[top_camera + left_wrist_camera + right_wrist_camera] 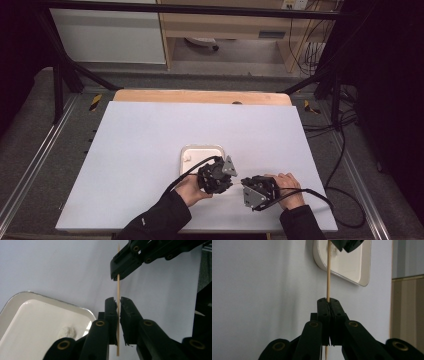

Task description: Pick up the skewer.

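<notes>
A thin wooden skewer (118, 287) is held above the white table between both grippers. My left gripper (118, 301) is shut on its lower part, and my right gripper (328, 300) is shut on it farther along. In the high view the left gripper (227, 182) and right gripper (245, 186) meet tip to tip just in front of a white tray (219, 150). In the left gripper view the right gripper (119, 275) clamps the skewer from the top right. The tray (15, 315) holds a small white lump (66, 332).
The white table top (140, 150) spreads wide on all sides of the tray. A wooden edge (200, 96) runs along its far side. Black cables (345, 150) trail off past the right edge. A person's hands and dark sleeves (160, 215) come in from the front.
</notes>
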Motion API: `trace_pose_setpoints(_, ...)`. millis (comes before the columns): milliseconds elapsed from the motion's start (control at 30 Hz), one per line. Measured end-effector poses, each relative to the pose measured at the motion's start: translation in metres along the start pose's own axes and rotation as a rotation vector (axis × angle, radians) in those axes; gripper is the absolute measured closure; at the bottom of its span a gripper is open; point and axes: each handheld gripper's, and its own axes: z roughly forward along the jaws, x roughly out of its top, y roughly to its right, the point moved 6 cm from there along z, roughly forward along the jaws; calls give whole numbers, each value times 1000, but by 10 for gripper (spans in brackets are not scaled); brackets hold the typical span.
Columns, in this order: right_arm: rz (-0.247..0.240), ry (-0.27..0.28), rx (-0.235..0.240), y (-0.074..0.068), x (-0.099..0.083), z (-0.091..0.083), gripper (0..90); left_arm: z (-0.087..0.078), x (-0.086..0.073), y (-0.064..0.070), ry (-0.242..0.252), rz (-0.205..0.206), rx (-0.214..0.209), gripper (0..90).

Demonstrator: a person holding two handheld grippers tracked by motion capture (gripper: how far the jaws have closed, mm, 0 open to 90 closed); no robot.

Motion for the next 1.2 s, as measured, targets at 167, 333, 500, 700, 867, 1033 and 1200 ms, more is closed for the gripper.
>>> trace_pose_setpoints(167,-2,-13,9,0,-1,1,887,1,-5,-2,-64,4,-5,779)
trace_pose_setpoints(333,-8,-31,19,-2,-2,2,887,4,-8,-2,-115,1,-12,797)
trace_pose_setpoints(500,-12,-37,21,-1,-2,2,887,6,-10,0,-143,10,-20,845)
trace_pose_setpoints(700,-22,-42,28,-2,-1,2,888,8,-11,1,-159,21,-22,879)
trace_pose_setpoints(867,-28,-46,28,-2,0,3,888,10,-12,2,-165,28,-12,887)
trace_pose_setpoints(1033,-28,-51,31,-2,0,3,889,12,-13,3,-160,34,-5,890)
trace_pose_setpoints(1200,-27,-54,32,-2,0,2,888,12,-13,3,-160,26,-5,892)
